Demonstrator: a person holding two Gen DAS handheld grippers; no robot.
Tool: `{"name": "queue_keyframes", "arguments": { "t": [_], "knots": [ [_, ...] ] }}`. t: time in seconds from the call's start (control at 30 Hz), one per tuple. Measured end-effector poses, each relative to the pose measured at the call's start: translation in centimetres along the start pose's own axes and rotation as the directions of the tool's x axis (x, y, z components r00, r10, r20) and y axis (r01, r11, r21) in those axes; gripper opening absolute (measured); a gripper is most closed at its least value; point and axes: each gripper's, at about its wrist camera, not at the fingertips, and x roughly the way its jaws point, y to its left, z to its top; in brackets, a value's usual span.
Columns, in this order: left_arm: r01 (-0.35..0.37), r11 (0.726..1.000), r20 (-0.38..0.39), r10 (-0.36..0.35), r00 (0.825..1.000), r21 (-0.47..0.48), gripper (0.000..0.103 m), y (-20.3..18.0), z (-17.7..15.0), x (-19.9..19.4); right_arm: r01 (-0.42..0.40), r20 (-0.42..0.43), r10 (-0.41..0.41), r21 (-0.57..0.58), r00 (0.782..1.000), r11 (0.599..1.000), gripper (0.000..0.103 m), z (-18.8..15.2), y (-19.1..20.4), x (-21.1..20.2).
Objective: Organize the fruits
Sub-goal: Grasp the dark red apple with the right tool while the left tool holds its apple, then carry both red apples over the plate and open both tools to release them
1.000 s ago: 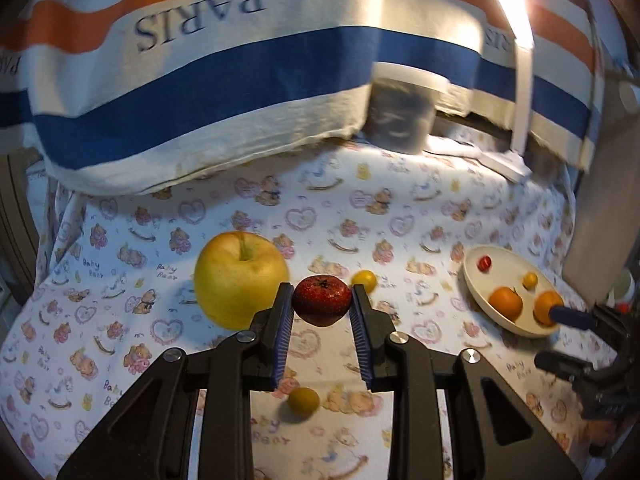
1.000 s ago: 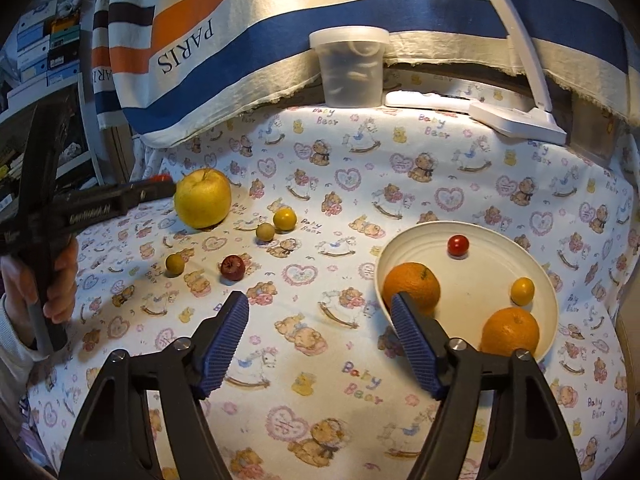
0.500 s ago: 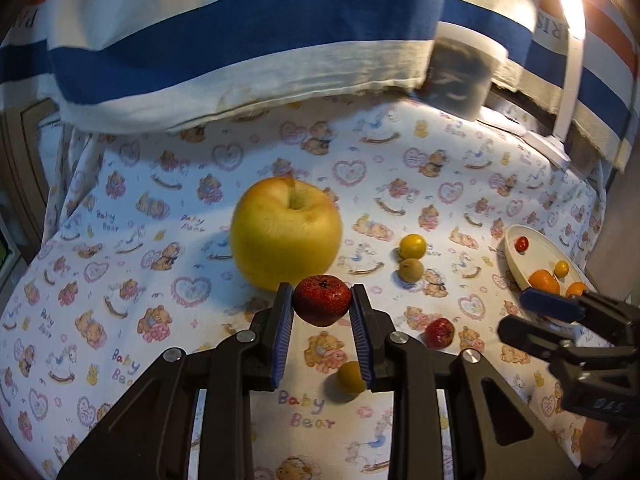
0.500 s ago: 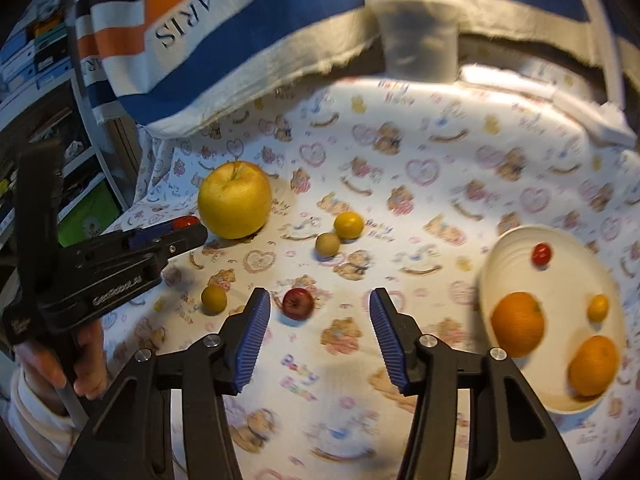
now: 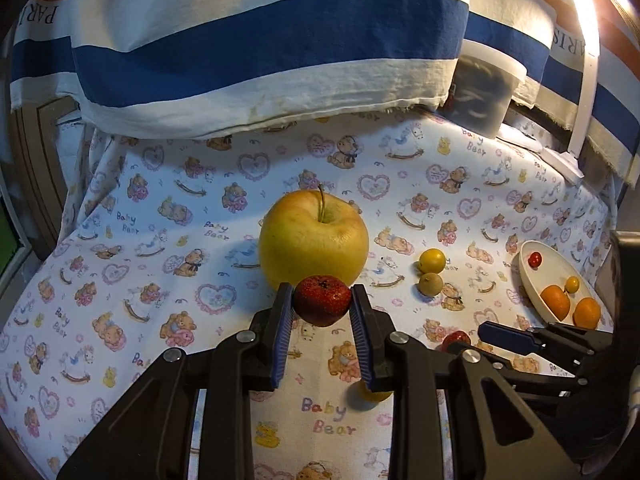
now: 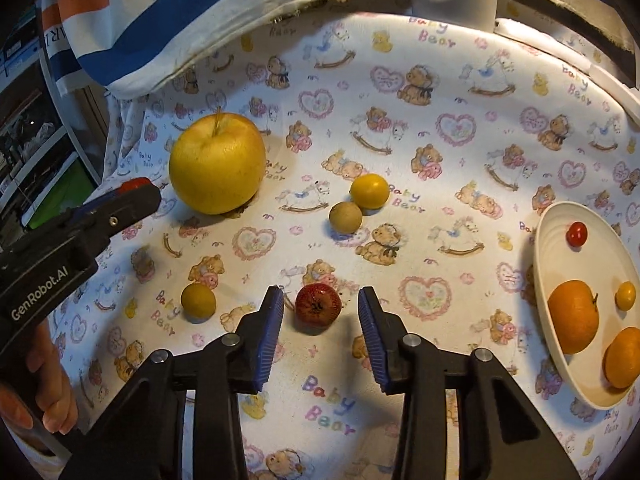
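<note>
- Both ribbed blue fingers of the left gripper pinch a small dark-red round fruit at its widest sides, lifted above the bear-print cloth.
- Fingers of the right gripper stand spread either side of a second small red round fruit lying on the cloth — not touching it.
- At 3 o'clock in the right view sits the cream oval plate with two oranges and tiny fruits.
- At 10 o'clock lies the big yellow apple.
- Judging by looks, the red fruit is light, firm, smooth-skinned and liable to roll; grip across its middle, gently.
</note>
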Motion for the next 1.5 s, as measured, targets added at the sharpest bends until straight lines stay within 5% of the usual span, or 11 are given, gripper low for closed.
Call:
{"name": "queue_keyframes", "arguments": {
  "t": [0.33,0.73,1.1,1.27,1.5],
  "knots": [
    [0.017,1.0,0.014,-0.017,1.0,0.007,0.027,-0.4,0.0,-0.3,0.003,-0.009,-0.003,-0.016,1.0,1.0,0.027,0.0,0.2,1.1],
    [0.047,0.999,0.135,-0.046,0.99,-0.004,0.027,-0.7,0.1,-2.3,0.068,0.212,-0.06,-0.032,0.975,0.997,0.027,-1.3,-1.2,-4.1],
    [0.063,0.997,0.342,-0.077,0.937,0.052,0.027,-1.8,-0.3,-5.5,0.142,0.424,-0.138,0.022,0.895,0.99,0.027,-2.6,-4.2,-9.4],
    [0.056,0.995,0.42,-0.085,0.903,0.08,0.027,-2.4,-0.9,-6.9,0.155,0.427,-0.162,0.05,0.89,0.987,0.027,-3.3,-5.6,-10.2],
    [0.043,0.989,0.447,-0.101,0.889,0.138,0.027,-3.5,-1.4,-7.5,0.174,0.448,-0.202,0.103,0.871,0.979,0.027,-4.3,-9.1,-12.1]
  ]
}}
